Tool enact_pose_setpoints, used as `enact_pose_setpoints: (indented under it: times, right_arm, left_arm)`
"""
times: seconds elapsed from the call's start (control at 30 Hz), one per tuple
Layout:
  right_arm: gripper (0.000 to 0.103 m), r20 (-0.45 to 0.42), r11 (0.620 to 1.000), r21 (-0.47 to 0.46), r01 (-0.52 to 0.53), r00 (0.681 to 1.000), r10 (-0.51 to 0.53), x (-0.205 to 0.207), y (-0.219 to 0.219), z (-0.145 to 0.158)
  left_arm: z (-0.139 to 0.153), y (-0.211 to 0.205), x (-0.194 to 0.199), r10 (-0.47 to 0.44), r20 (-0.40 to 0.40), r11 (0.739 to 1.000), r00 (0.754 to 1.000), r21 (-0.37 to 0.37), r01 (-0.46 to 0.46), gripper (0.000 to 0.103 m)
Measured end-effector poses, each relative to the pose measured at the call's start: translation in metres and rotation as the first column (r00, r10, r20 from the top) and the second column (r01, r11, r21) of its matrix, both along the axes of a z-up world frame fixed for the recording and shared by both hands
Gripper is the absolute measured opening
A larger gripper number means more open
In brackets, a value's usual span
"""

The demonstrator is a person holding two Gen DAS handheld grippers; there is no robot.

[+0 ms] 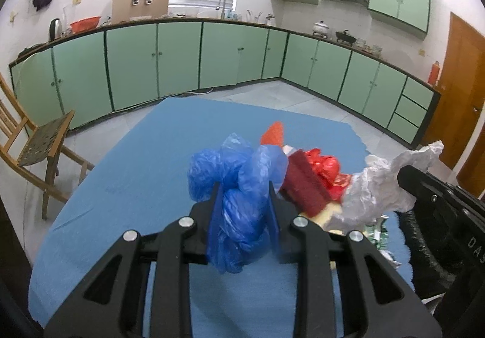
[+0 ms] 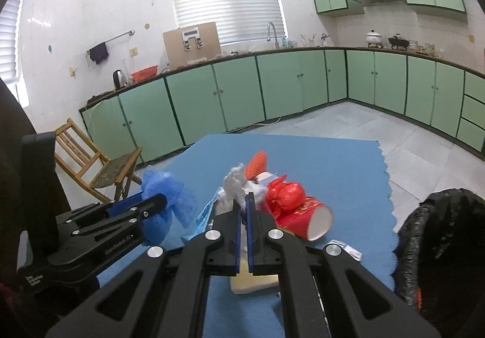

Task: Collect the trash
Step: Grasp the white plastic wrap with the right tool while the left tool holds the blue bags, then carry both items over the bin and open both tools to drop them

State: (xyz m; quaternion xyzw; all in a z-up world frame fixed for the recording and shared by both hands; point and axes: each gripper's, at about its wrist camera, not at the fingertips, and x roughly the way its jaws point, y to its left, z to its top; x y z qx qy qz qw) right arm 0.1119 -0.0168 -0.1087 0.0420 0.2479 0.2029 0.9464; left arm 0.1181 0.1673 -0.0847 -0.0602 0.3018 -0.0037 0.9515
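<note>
Blue crinkled plastic, a bunched bag (image 1: 239, 207), fills the left gripper (image 1: 244, 195); its two jaws stand narrowly apart and press the bag from both sides, holding it above the blue cloth-covered table (image 1: 127, 174). The right gripper (image 2: 242, 201) has its jaws nearly together, pinching a crumpled white paper wad (image 2: 235, 183) that sticks up past the fingertips.

Taking the red knotted plastic bag (image 2: 283, 194) as landmark: in the right wrist view it lies on the table just right of the pinched paper, resting against a red paper cup (image 2: 312, 221) tipped on its side with its white mouth facing right. Behind the red bag stands an orange textured piece (image 2: 256, 163). A pale yellow block (image 2: 254, 280) lies on the cloth below the right gripper, nearer the camera than the red bag. Far right of the bag gapes a black plastic trash bag (image 2: 439, 234).

The left wrist view alone shows a dark red scouring pad (image 1: 303, 183) leaning in front of the red bag, and the white paper from its side. Only the right wrist view shows the cup's open mouth and a small white wrapper (image 2: 348, 248) beyond it.
</note>
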Motion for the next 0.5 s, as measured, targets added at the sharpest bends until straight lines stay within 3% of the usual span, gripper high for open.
enact_pose_setpoints:
  times: [0.5]
  right_arm:
    - [0.003, 0.029, 0.982, 0.026, 0.185, 0.982, -0.186, -0.017, -0.086, 0.016]
  left_arm:
    - [0.019, -0.083, 0.006, -0.169, 0.045, 0.985, 0.985, -0.014, 0.170, 0.026]
